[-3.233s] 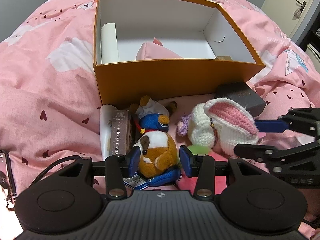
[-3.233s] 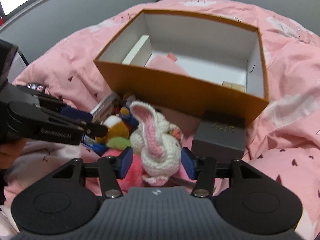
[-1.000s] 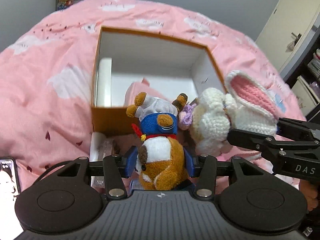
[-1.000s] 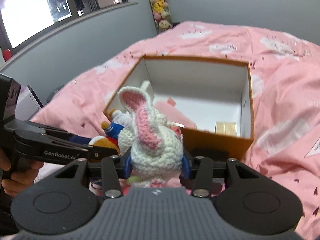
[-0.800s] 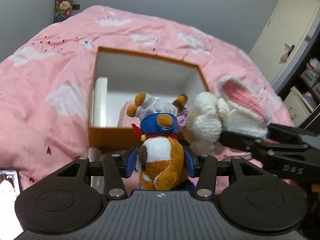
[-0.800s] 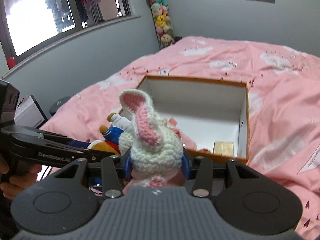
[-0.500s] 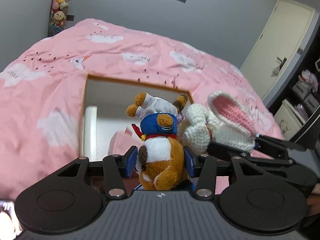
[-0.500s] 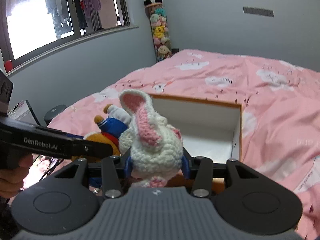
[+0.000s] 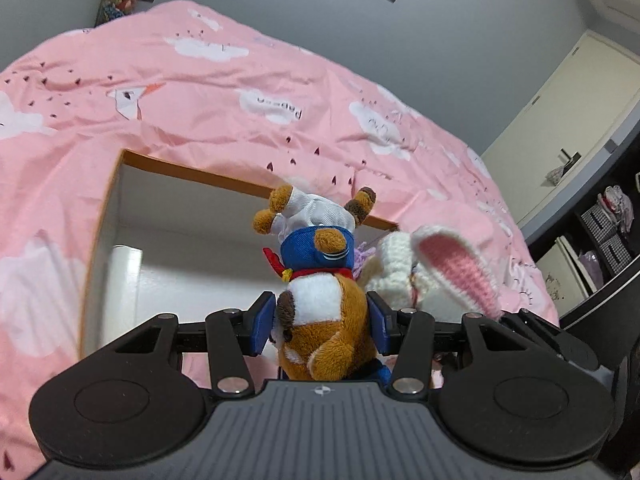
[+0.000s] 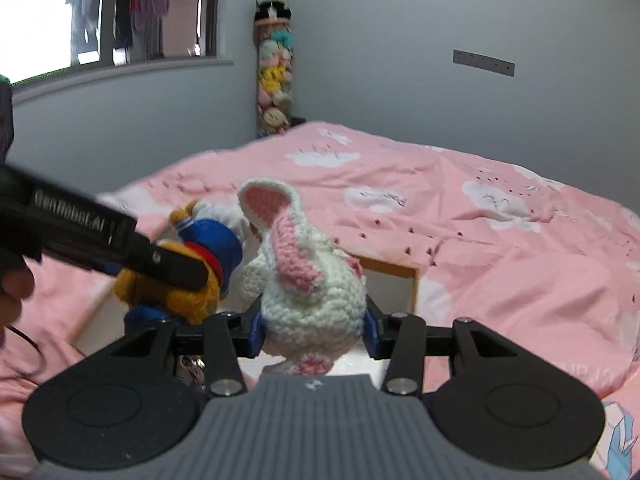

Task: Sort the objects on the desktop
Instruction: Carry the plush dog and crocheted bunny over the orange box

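Pinching plush dog [image 9: 320,320] and crochet rabbit [image 10: 312,300], both grippers now hover higher above box [image 9: 180,168].

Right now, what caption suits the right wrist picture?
Right claw carries a crocheted bunny over the orange box.

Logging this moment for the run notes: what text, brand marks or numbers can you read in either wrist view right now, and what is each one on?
"GenRobot.AI": white lettering, blurred by motion, on the side of the left claw's arm, seen from the right wrist view.
Dark script on the white cloud patches of the pink duvet: shows reversed and too small to read.
Round emblem on each claw's grey body: a symbol, no letters.
Nothing else is legible.
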Demonstrator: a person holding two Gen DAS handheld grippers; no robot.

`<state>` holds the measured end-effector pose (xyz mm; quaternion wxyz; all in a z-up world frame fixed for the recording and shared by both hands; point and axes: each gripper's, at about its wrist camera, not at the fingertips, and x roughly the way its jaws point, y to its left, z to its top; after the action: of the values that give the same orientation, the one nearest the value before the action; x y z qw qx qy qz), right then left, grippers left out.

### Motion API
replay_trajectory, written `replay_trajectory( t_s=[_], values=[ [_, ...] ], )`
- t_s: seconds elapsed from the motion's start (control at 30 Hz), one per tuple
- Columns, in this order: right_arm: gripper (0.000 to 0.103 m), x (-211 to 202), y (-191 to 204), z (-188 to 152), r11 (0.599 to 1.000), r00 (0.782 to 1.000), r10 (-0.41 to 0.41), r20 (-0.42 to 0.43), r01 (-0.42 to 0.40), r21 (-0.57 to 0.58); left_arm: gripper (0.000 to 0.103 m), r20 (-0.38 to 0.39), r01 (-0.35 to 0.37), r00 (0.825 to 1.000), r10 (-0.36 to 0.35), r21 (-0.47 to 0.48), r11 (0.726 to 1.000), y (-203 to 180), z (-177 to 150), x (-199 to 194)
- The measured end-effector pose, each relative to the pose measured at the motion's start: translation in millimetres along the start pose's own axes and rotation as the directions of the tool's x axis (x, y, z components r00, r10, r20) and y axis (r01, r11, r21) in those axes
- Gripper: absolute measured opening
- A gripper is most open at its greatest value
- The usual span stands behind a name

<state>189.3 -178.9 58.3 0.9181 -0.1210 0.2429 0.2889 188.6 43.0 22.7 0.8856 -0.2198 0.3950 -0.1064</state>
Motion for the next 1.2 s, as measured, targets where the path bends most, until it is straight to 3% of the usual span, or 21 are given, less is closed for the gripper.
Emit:
replay_trajectory(
  t_s=[0.2,0.37,0.67,0.93,1.0,1.07,1.2],
  values=[
    [0.049,39,11,-17,0.979,0.994,-0.107,-0.010,0.103,-0.178,0.056,-0.052,0.012,0.999,-0.015,-0.046,0.999,4,0,39],
    [0.049,63,16,-32,0.942,0.988,-0.151,-0.010,0.141,-0.306,0.056,-0.105,-0.006,0.995,-0.003,-0.088,0.996,16,-5,61],
    [0.051,84,7,-40,0.934,0.985,-0.157,-0.077,0.122,-0.335,0.056,-0.174,-0.004,0.984,-0.022,-0.149,0.989,27,-8,86],
    [0.058,70,5,-41,0.939,0.987,-0.131,-0.089,0.095,-0.330,0.056,-0.235,-0.022,0.972,-0.021,-0.181,0.983,31,-17,103],
    [0.055,65,4,-40,0.944,0.988,-0.105,-0.110,0.064,-0.323,0.057,-0.247,-0.038,0.969,-0.007,-0.179,0.983,31,-19,103],
    [0.045,62,4,-42,0.950,0.986,-0.087,-0.140,0.040,-0.311,0.057,-0.247,-0.053,0.969,0.008,-0.176,0.983,32,-19,100],
    [0.040,60,5,-46,0.949,0.981,-0.113,-0.160,0.059,-0.309,0.059,-0.250,-0.063,0.968,0.017,-0.181,0.982,35,-18,95]
  ],
)
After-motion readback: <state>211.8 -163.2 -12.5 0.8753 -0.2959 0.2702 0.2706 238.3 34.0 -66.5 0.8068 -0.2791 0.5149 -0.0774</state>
